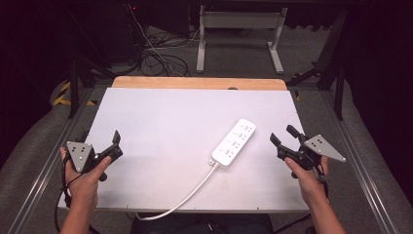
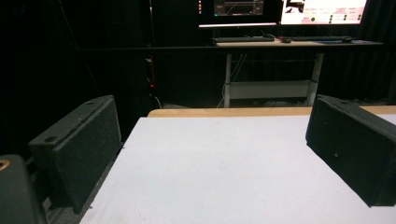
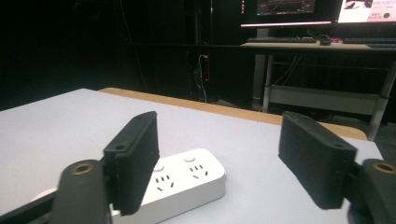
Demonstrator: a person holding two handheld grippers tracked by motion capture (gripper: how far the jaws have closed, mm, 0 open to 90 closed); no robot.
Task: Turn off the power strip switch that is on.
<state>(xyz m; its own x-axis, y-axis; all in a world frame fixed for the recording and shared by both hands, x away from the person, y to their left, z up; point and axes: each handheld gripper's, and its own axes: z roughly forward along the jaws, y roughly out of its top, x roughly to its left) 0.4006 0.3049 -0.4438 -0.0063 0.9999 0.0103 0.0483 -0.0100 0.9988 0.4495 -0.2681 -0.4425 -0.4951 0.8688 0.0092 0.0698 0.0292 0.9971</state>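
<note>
Item: white plastic four-outlet power strip (image 1: 234, 144), lying diagonally right of centre on the white-topped desk (image 1: 156, 126), cord trailing off the near edge. Right gripper (image 1: 285, 136) near it, jaws open, empty; left gripper (image 1: 117, 143) well apart, jaws open. Advice: straddle the strip's narrow width squarely before closing.

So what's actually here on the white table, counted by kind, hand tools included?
Power strip, white, with its cord: 1
Grippers, black, jaws open, one in each hand: 2 (left gripper, right gripper)
Total: 3
</note>
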